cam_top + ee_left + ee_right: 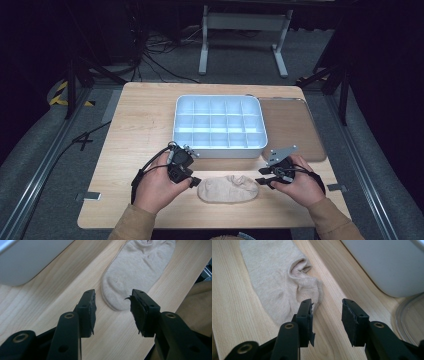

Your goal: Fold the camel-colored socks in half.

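Work in hand: a beige sock (228, 188) lies flat on the worktop (145, 125), and both tools are set at its two ends, so the job looks like folding it or lifting it toward the tray.
Sock position: near the front edge of the worktop, just in front of the white divided tray (218, 123), lengthwise between the two hands; its toe end points to the left tool, its open cuff end to the right tool.
Left tool (113, 305): jaws partly open with nothing between the pads; the sock's rounded toe sits just beyond the tips, untouched as far as I can see.
Right tool (327, 312): jaws partly open, holding nothing; the rumpled cuff lies beside and partly behind one fingertip, and I cannot tell whether they touch.
Tray state: every compartment I can see is empty.
Tray lid (290, 127): a brown, flat lid or board lies beside the tray at its right.
Done so far: judging by the layout, the tools are lined up at the sock's ends.
Left to do: grip the sock, gather or fold it, and probably place it in a compartment.
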The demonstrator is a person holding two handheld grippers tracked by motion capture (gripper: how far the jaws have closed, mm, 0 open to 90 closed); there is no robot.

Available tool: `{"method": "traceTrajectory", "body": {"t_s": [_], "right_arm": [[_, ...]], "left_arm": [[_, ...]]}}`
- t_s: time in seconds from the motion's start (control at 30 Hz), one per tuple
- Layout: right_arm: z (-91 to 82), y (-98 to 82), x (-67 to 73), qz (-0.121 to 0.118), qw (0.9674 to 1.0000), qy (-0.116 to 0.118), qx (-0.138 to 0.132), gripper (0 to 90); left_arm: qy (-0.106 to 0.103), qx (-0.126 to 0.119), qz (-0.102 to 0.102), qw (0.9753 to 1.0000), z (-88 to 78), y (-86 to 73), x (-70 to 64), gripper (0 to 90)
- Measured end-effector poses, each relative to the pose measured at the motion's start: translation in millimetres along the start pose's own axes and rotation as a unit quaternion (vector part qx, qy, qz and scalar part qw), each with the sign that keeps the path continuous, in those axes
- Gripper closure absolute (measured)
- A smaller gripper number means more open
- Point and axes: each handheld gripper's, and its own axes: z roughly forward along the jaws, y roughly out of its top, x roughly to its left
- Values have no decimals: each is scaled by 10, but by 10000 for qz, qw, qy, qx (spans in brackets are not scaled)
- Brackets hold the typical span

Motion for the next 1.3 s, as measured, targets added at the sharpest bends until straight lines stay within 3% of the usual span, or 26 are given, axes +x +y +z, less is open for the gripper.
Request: {"method": "traceTrajectory", "body": {"t_s": [0.17, 0.57, 0.8, 1.03, 1.3], "right_arm": [[3, -11, 5, 23, 10000, -9, -25, 609], [56, -11, 39, 67, 9999, 105, -22, 626], [65, -11, 51, 63, 9999, 106, 4, 628], [81, -10, 58, 31, 9999, 130, 33, 628], [92, -4, 75, 16, 9999, 120, 44, 626]], "left_arm": [[212, 191, -80, 9996, 111, 10, -5, 590], [235, 614, -192, 9977, 454, 4, 13, 598], [164, 641, -233, 9975, 555, 6, -10, 617], [286, 832, -57, 9961, 632, 24, -71, 622], [439, 879, -8, 9952, 655, 34, -151, 668]]}}
